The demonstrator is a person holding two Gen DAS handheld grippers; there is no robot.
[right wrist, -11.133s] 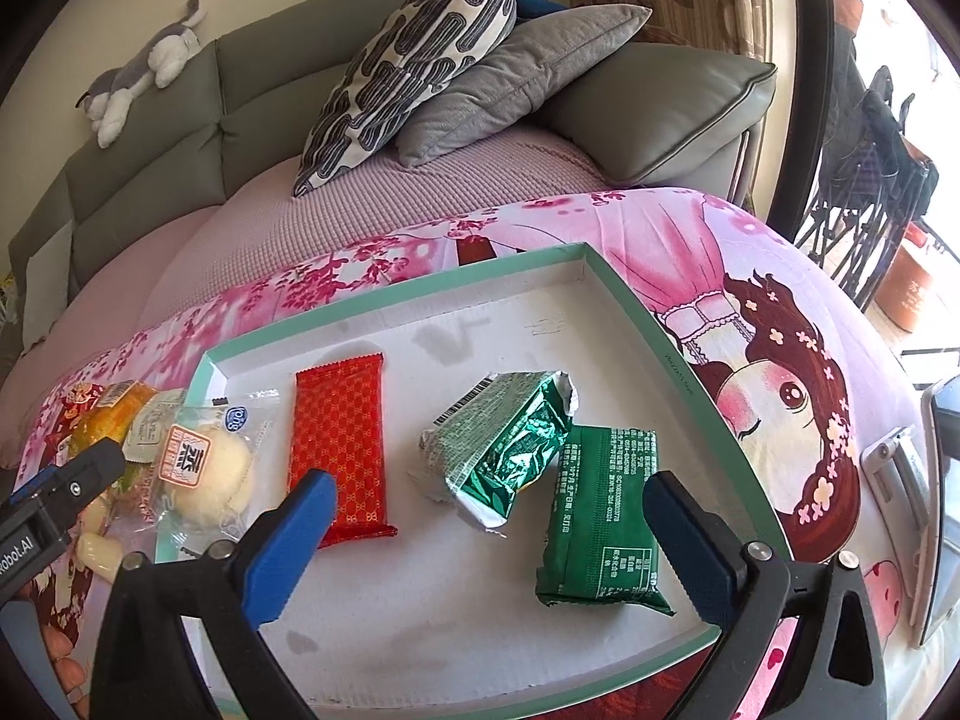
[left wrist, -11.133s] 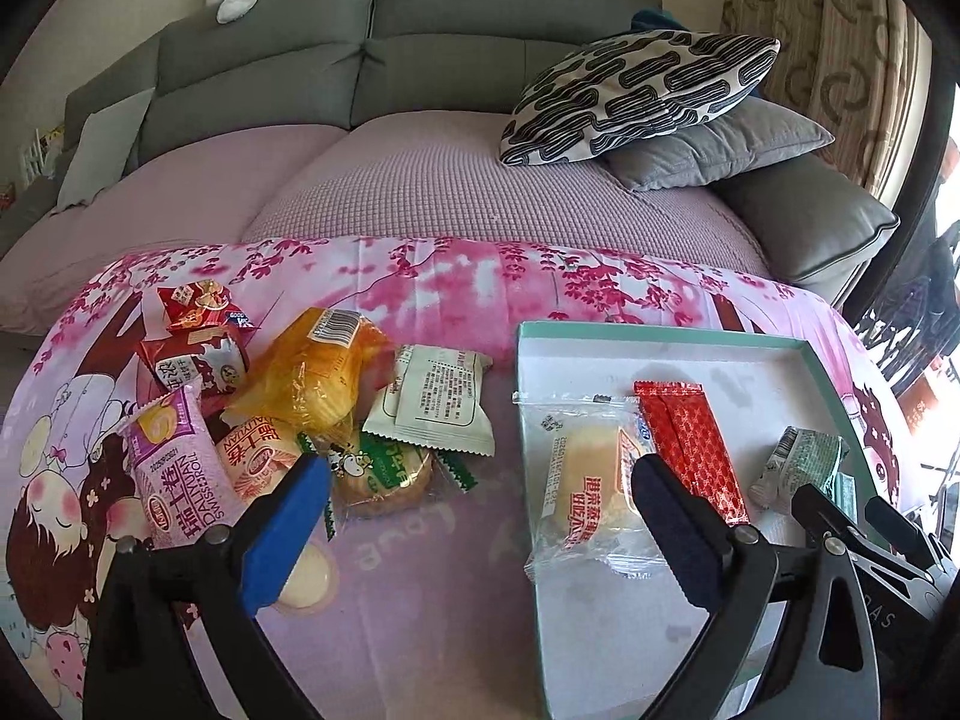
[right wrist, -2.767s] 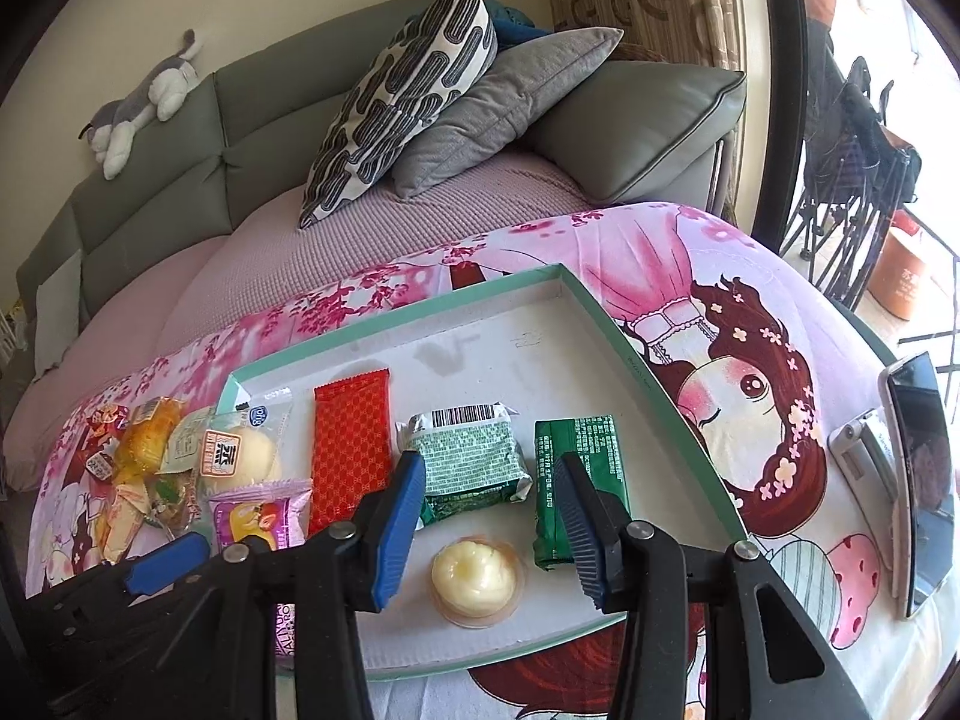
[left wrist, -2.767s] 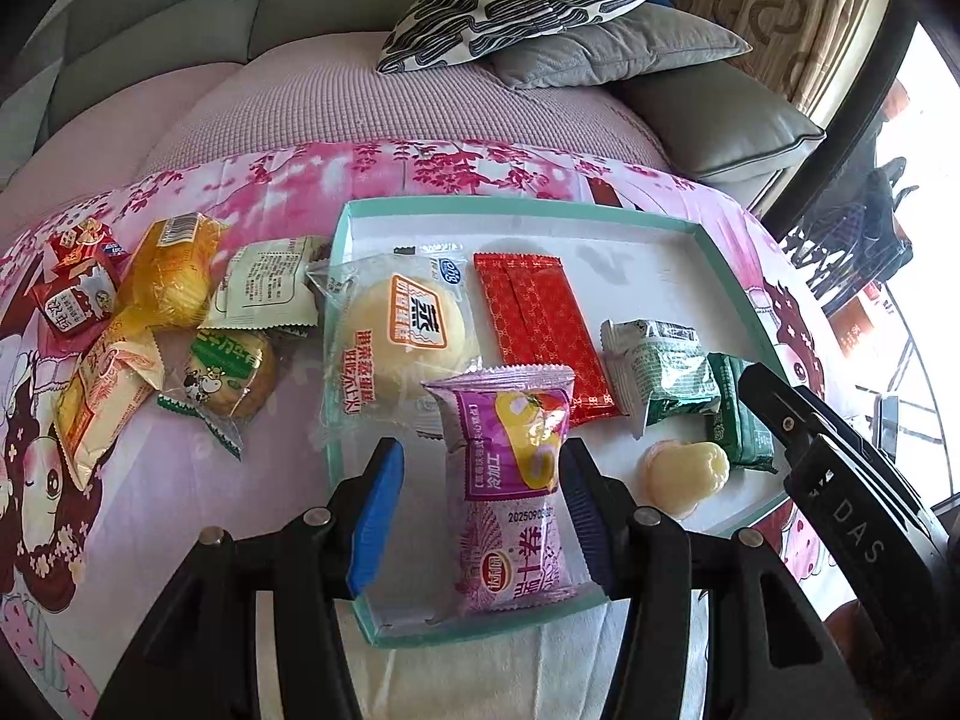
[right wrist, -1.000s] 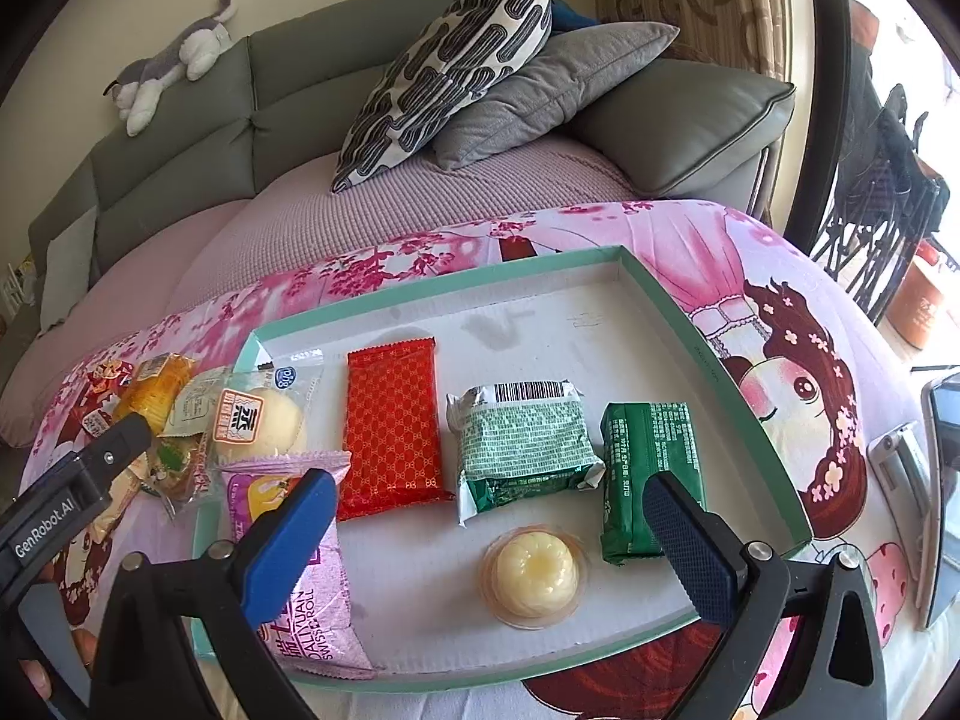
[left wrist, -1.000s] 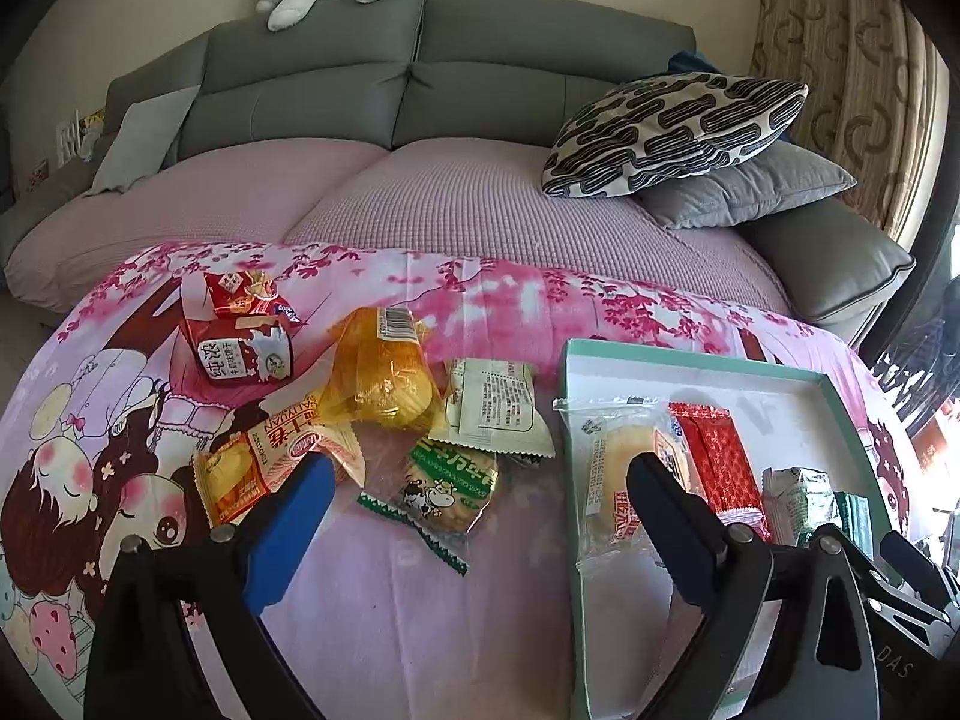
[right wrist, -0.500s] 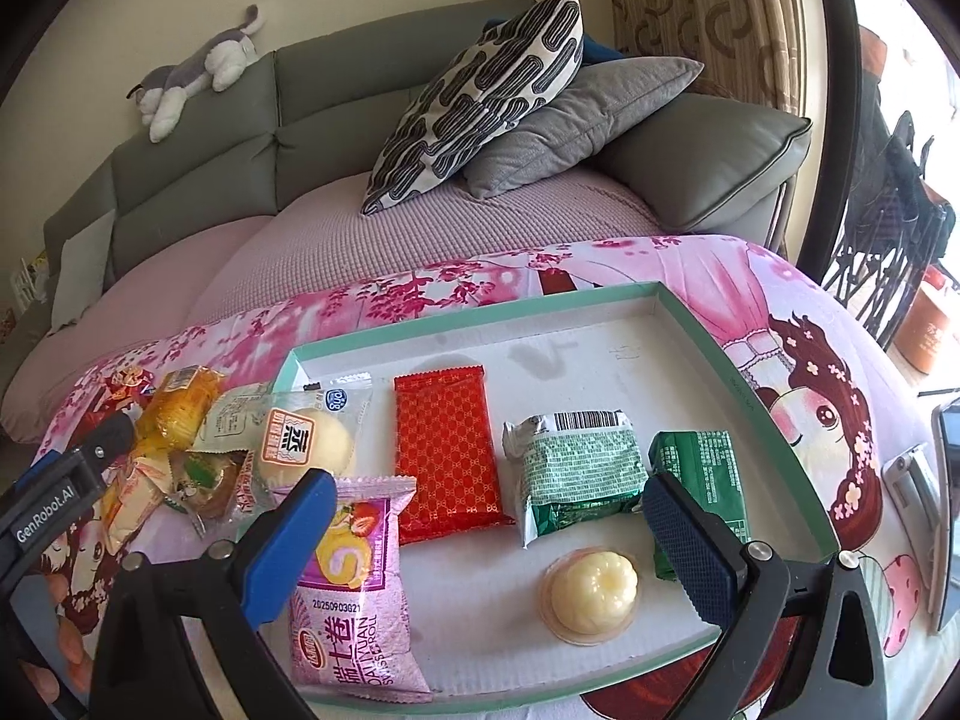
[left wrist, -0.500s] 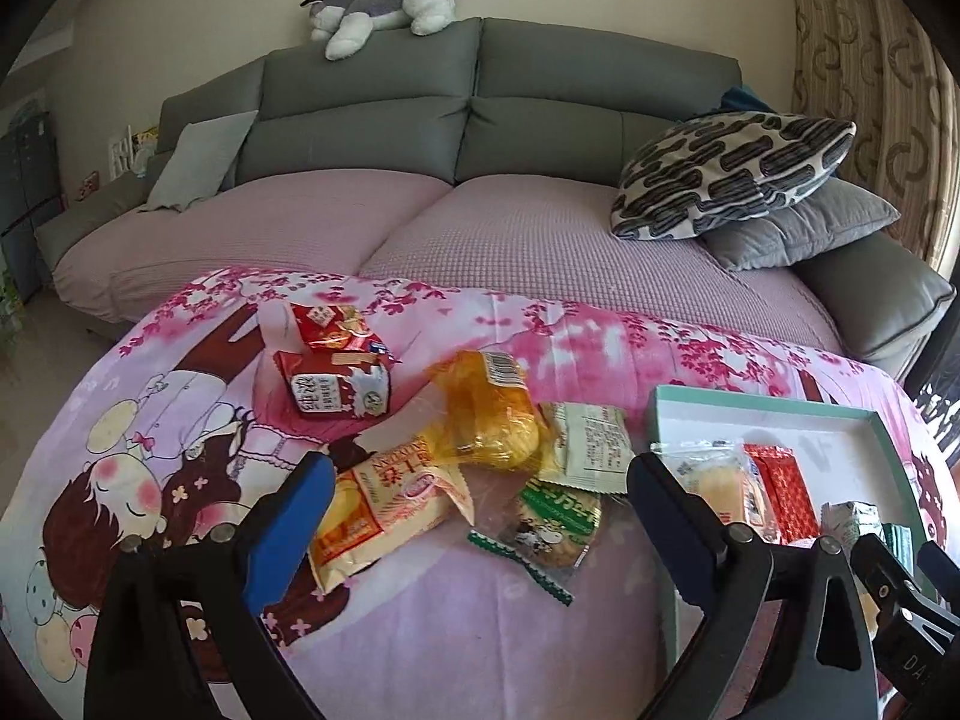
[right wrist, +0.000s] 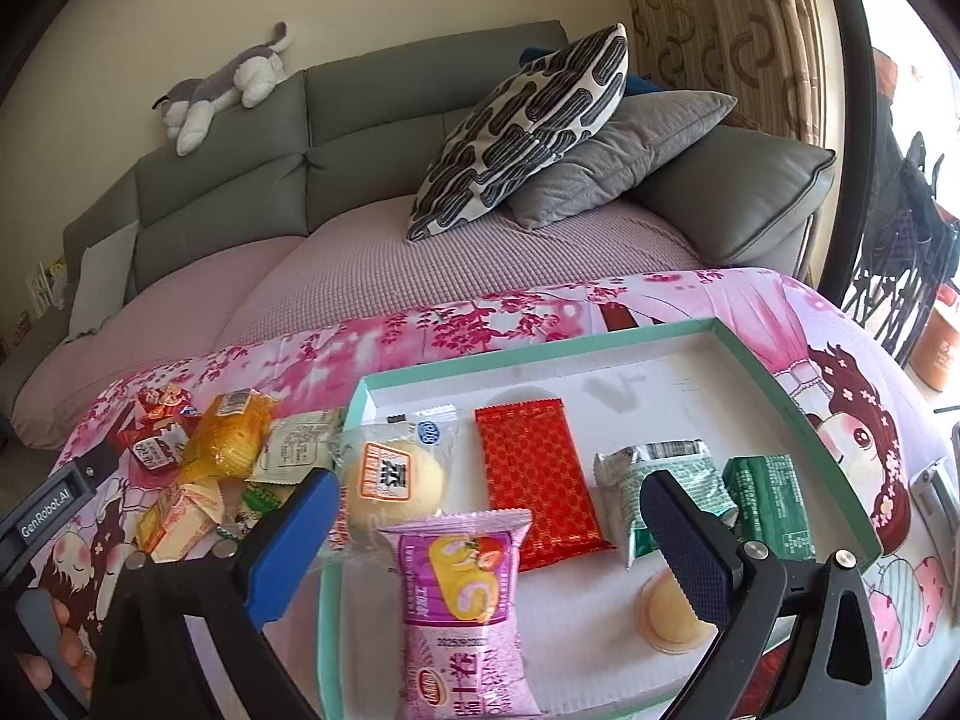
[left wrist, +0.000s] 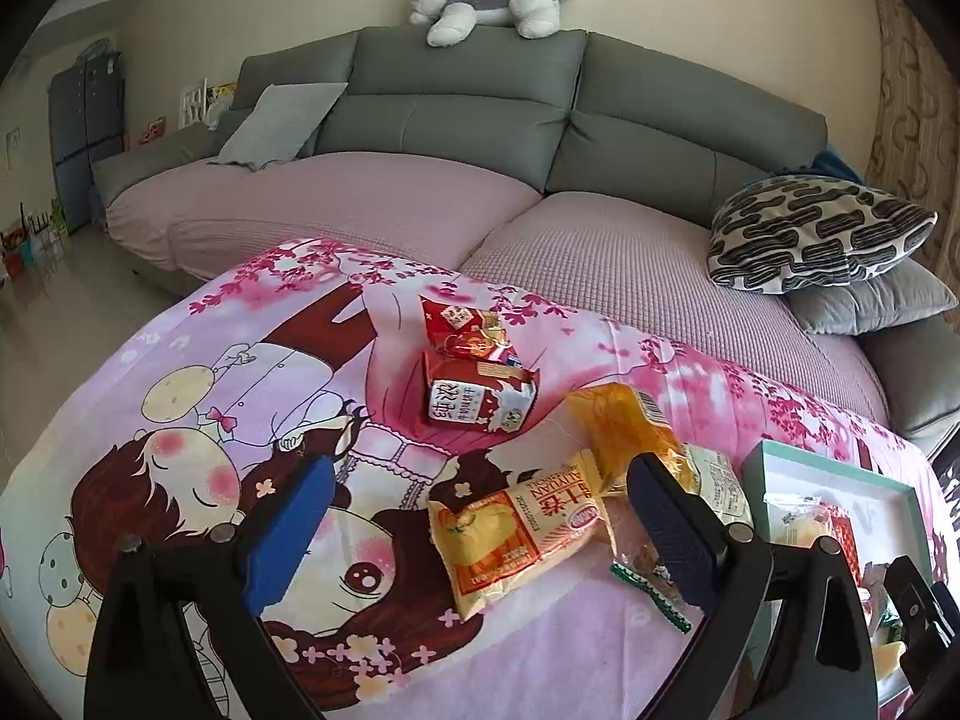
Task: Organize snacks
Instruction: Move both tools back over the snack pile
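- Left gripper (left wrist: 480, 504): jaws spread wide, holding nothing, above the yellow cake packet (left wrist: 519, 531) in the loose pile on the pink cloth (left wrist: 198, 384).
- Right gripper (right wrist: 486, 516): jaws wide, holding nothing, over the tray (right wrist: 798, 414).
- Centre over the packet's middle, lower, then close across its short width.
- Avoid pinching the orange bag (left wrist: 618, 429) touching its upper corner.
- Lift clear of the tray's raised rim before crossing.
- Bare tray floor behind the red packet (right wrist: 537, 480); cloth left of the pile bare.

- A black bar of the other gripper (right wrist: 51, 507), at the left edge of the right wrist view, is showing "GenRobot.AI".
- A pink plastic snack packet (right wrist: 462, 606) in the tray is carrying a printed date starting "2025"; the remaining digits are blurring out.
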